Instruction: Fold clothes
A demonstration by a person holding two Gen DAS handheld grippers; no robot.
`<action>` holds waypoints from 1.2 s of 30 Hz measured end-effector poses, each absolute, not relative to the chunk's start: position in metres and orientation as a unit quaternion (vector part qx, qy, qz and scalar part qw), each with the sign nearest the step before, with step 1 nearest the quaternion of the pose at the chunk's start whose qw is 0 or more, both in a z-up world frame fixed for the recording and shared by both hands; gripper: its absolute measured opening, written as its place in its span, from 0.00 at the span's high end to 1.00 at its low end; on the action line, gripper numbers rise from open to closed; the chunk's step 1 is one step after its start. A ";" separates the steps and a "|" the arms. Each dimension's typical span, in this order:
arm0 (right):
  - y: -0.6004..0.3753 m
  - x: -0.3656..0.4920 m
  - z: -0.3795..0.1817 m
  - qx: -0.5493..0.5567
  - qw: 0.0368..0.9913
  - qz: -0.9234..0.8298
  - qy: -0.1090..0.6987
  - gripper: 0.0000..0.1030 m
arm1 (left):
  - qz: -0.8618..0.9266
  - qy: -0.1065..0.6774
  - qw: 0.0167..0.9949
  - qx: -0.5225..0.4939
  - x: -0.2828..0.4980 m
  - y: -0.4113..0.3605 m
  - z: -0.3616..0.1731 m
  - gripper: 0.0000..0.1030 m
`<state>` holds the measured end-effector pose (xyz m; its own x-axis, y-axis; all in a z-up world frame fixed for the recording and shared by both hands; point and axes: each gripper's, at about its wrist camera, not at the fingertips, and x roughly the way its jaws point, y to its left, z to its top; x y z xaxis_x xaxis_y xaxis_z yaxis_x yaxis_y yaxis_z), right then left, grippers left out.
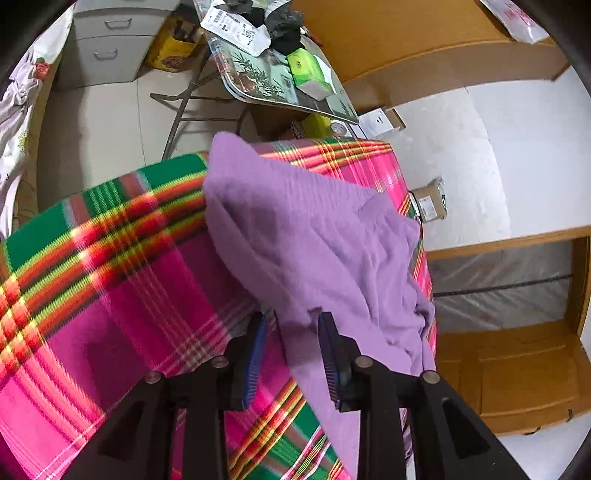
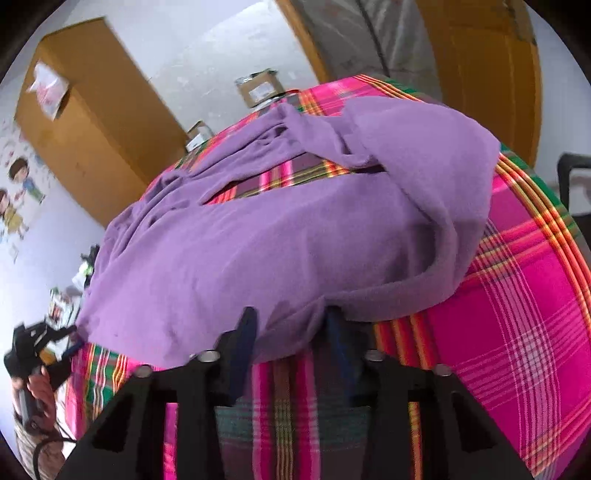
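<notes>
Crumpled purple garment (image 1: 314,229) on plaid cloth (image 1: 122,280), left gripper (image 1: 291,350) fingers spread around its hem, right gripper (image 2: 288,343) pinching its edge, white printed label (image 1: 236,27) illegible on cluttered tray (image 1: 236,85)

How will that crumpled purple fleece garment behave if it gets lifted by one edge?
The crumpled purple fleece garment would probably sag and hang loose, since it already lies in soft folds and ridges. It looks light for its bulk. Its fuzzy surface likely grips the pink and green plaid cloth beneath, so pushing it may bunch it up.

plaid cloth (image 1: 110,280), cluttered folding table (image 1: 258,85), drawer cabinet (image 1: 107,44)
</notes>
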<state>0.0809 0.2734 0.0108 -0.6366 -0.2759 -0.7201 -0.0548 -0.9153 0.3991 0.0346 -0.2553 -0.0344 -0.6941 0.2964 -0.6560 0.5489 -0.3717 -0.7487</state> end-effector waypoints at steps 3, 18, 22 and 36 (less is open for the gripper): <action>0.278 0.077 0.010 0.422 0.058 -0.882 -0.203 0.82 | -0.733 0.560 0.088 0.377 0.029 -0.260 -0.036 0.71; 0.292 0.101 0.043 0.349 0.070 -0.914 -0.197 0.97 | -0.765 0.530 0.095 0.353 0.043 -0.246 -0.019 0.94; 0.302 0.112 0.048 0.336 0.062 -0.918 -0.201 0.97 | -0.776 0.519 0.089 0.347 0.052 -0.238 -0.008 0.94; 0.324 0.147 0.057 0.312 0.040 -0.930 -0.192 0.97 | -0.776 0.509 0.073 0.366 0.091 -0.218 -0.010 0.94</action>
<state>0.1467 0.3241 0.0571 -0.8026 -0.1946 -0.5639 -0.0453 -0.9227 0.3828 0.0914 -0.2184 -0.0105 -0.7220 0.2583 -0.6418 0.4858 -0.4713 -0.7361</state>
